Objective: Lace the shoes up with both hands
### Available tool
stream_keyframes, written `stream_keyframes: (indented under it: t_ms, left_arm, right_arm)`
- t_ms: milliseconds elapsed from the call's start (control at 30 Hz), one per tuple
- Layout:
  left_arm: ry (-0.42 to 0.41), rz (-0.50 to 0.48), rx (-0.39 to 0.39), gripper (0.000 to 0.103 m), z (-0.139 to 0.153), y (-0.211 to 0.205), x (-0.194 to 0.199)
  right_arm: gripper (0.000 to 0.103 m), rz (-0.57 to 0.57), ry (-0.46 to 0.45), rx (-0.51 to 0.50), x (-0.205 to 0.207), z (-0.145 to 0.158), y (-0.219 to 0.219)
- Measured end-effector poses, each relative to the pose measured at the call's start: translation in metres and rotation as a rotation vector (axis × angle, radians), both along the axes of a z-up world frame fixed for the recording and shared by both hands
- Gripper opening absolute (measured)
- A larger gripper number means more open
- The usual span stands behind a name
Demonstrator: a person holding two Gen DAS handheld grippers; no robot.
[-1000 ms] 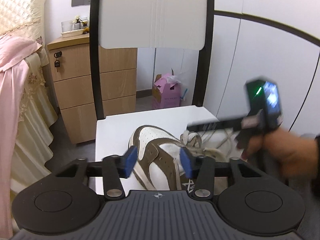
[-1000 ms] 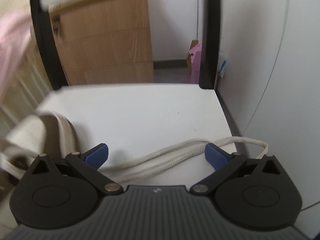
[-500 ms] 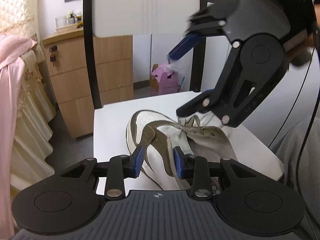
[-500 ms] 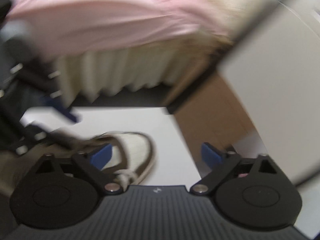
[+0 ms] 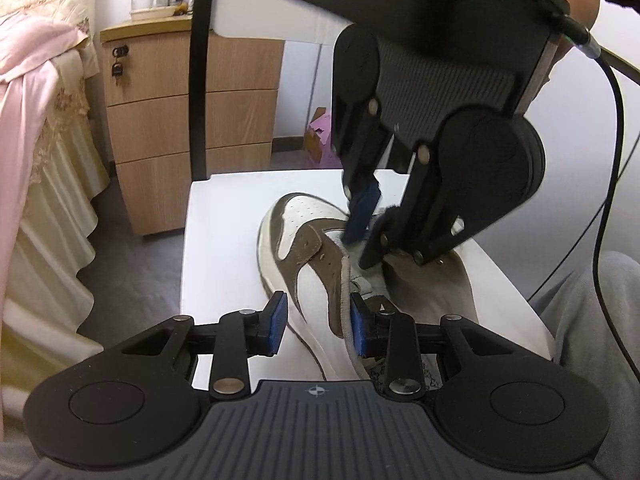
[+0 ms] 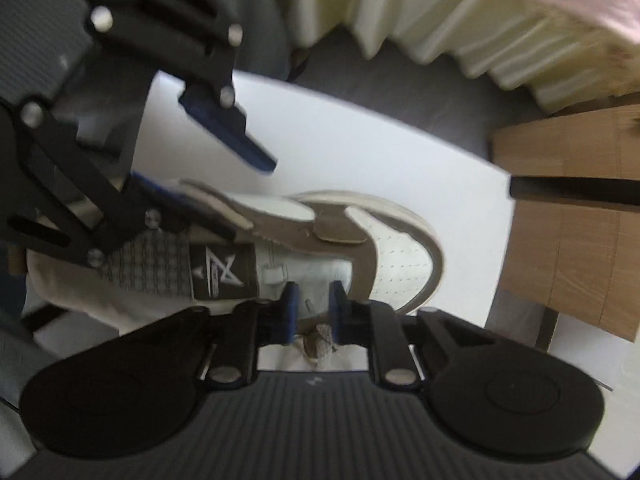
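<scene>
A brown-and-white sneaker [image 5: 304,248] [image 6: 400,256] lies on a white chair seat [image 5: 224,216], toe pointing away in the left wrist view. My left gripper [image 5: 318,326] [image 6: 224,188] straddles the shoe's side wall near the collar, inner pad against the lining, outer pad at the outer side. It is shut on that wall. My right gripper [image 6: 314,304] [image 5: 358,250] points steeply down over the tongue and eyelets. Its jaws are closing to a narrow gap. A frayed lace end [image 6: 320,338] sits back between its fingers, and the pads do not visibly pinch it.
A wooden drawer cabinet [image 5: 160,120] stands behind the chair, with a bed and pink cloth [image 5: 32,80] to the left. A black chair post [image 5: 198,80] rises at the seat's back. A person's grey-clad leg [image 5: 592,320] and a black cable [image 5: 608,160] are at the right.
The right gripper swung from the seat's right side to above the shoe, rolled over, tipped downward and narrowed its jaws. The left gripper closed slightly around the shoe's side and stayed put.
</scene>
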State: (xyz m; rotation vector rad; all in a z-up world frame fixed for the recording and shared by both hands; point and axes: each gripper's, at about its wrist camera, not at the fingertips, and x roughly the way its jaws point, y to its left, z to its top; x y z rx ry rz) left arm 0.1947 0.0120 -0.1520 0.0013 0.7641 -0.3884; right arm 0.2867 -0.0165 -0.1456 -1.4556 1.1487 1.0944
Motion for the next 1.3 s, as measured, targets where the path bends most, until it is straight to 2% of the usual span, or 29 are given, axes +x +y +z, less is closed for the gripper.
stream_keyframes:
  t_ms: [167,200,267,400,567,667,733,833,867,933,1100,1233,1300]
  left_arm:
    - [0.01,0.003,0.039,0.036,-0.003,-0.006,0.0]
    - [0.009,-0.005,0.049,0.034,-0.004,-0.008,0.0]
    - [0.016,-0.044,0.052,0.022,-0.006,-0.012,-0.002]
    - [-0.013,-0.095,0.113,0.022,-0.009,-0.024,-0.008]
    - [-0.014,-0.106,0.119,0.022,-0.011,-0.026,-0.008]
    - [-0.01,-0.101,0.115,0.022,-0.011,-0.023,-0.005]
    - [-0.006,-0.095,0.107,0.022,-0.011,-0.021,-0.004]
    - [0.0,-0.089,0.094,0.022,-0.011,-0.019,-0.002]
    - [0.001,-0.086,0.093,0.022,-0.011,-0.019,-0.002]
    - [-0.001,-0.08,0.096,0.022,-0.011,-0.019,-0.001]
    - [-0.004,-0.078,0.108,0.022,-0.011,-0.02,-0.002]
    - [0.005,-0.081,0.112,0.022,-0.012,-0.021,-0.001]
    - [0.009,-0.086,0.113,0.022,-0.012,-0.021,0.0]
  right_arm:
    - [0.011,0.048,0.018,-0.13,-0.009,-0.019,0.008]
    - [0.009,0.044,0.009,-0.139,-0.01,-0.022,0.007]
    - [0.003,0.015,-0.013,-0.129,-0.011,-0.024,0.005]
    - [0.002,-0.109,-0.036,0.041,-0.005,-0.005,-0.005]
    - [0.0,-0.254,-0.053,0.25,0.003,0.025,-0.023]
    - [0.0,-0.342,-0.069,0.329,0.014,0.04,-0.03]
    - [0.002,-0.395,-0.07,0.346,0.024,0.047,-0.036]
    - [0.008,-0.383,-0.007,0.312,0.031,0.046,-0.04]
    - [0.019,-0.36,0.009,0.289,0.031,0.044,-0.039]
    - [0.033,-0.311,0.017,0.247,0.026,0.037,-0.033]
    - [0.031,-0.219,0.031,0.134,0.021,0.011,-0.015]
    - [0.005,-0.187,0.046,0.026,0.02,-0.005,-0.006]
    - [0.004,-0.156,0.029,-0.002,0.014,-0.011,-0.005]
